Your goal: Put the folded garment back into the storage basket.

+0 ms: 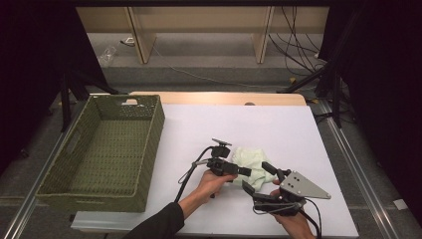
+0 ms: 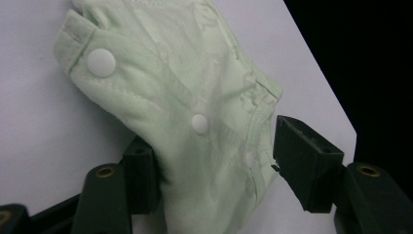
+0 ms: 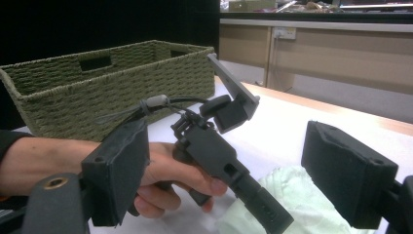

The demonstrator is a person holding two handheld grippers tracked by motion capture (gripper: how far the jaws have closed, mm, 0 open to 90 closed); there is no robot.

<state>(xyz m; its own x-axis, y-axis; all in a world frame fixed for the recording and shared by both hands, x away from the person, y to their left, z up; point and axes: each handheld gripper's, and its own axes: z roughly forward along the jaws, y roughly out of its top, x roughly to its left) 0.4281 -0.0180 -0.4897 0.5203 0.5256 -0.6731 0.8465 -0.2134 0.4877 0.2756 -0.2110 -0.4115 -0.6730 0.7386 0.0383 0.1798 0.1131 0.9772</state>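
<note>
My left hand-held gripper (image 2: pixel 214 156) stands wide, its jaws straddling the pale green garment (image 2: pixel 185 107) without closing; my right hand-held gripper (image 3: pixel 229 170) is wide too, just beside the garment's near edge; the garment lies crumpled on the white worktop (image 1: pixel 278 129), well right of the green woven basket (image 1: pixel 107 149).

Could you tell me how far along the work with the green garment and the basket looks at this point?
Nothing looks finished: the woven basket holds nothing. In hand: the left gripper has its open jaws on either side of the pale green garment, not yet closed on it. The right gripper waits open beside it. Left, probably: gripping the garment, lifting it, and placing it in the basket.
</note>
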